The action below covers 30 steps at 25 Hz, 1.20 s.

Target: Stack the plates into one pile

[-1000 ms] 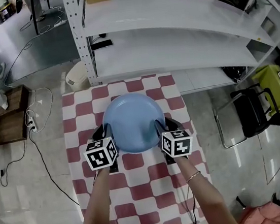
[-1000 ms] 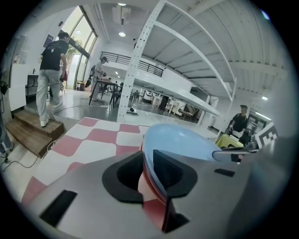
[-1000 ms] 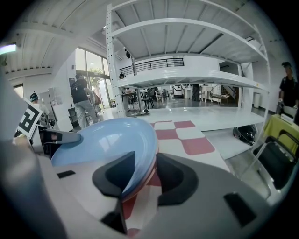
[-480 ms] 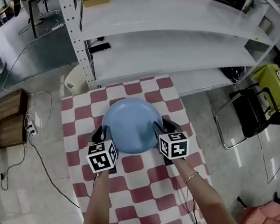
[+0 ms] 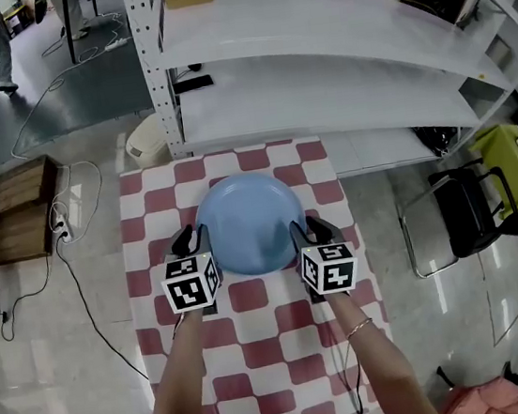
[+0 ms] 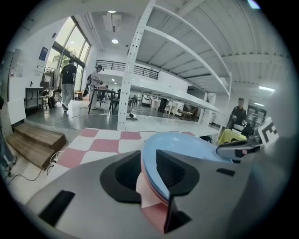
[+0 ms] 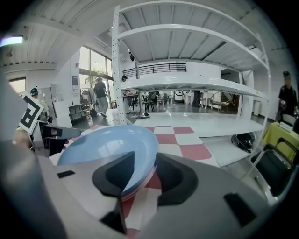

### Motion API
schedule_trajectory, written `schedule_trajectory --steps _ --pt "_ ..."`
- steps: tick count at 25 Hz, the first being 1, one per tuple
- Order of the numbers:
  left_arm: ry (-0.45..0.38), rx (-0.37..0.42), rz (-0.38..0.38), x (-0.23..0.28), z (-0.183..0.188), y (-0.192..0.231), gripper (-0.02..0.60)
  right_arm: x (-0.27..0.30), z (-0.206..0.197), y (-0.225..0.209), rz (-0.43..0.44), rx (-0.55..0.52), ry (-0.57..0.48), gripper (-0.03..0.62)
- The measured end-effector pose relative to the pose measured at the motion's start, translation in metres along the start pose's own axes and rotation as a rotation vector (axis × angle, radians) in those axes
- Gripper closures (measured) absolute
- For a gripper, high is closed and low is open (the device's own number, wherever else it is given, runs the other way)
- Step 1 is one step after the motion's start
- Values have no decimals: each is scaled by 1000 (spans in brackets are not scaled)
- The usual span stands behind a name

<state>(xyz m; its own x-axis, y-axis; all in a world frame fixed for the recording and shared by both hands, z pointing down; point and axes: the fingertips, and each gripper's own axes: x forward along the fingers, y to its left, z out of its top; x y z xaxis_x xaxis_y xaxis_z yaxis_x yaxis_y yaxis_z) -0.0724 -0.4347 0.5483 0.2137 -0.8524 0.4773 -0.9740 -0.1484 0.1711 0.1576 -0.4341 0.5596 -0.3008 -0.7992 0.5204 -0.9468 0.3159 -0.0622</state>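
A light blue plate (image 5: 250, 221) lies on top of a pink plate (image 6: 150, 190) in the middle of the red-and-white checked table (image 5: 258, 343). My left gripper (image 5: 191, 241) is at the pile's left rim and its jaws are opening. The rim (image 6: 187, 144) stands between them with a gap on the left side. At the right rim, my right gripper (image 5: 308, 231) has its jaws wide apart around the edge of the blue plate (image 7: 107, 144). A thin pink edge (image 7: 139, 183) shows under it there. No other plate is in view.
White metal shelving (image 5: 318, 80) stands just beyond the table's far edge. On the floor are a black chair (image 5: 468, 212) and a yellow-green bin (image 5: 503, 155) at the right, and a wooden bench (image 5: 5, 216) with cables at the left. People walk far off.
The blue plate now looks slightly smaller and sits a little farther from the marker cubes, lower over the table. Both grippers stay at its rim. People in the background have moved.
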Motion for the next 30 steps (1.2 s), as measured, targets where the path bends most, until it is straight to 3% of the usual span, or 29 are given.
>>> schedule_trajectory --steps 10,30 --pt "-41 7 -16 -28 13 -16 488 -30 26 20 20 -35 -82 448" --pt "-95 62 -65 -112 5 -61 543 -129 18 47 74 -24 -167 525"
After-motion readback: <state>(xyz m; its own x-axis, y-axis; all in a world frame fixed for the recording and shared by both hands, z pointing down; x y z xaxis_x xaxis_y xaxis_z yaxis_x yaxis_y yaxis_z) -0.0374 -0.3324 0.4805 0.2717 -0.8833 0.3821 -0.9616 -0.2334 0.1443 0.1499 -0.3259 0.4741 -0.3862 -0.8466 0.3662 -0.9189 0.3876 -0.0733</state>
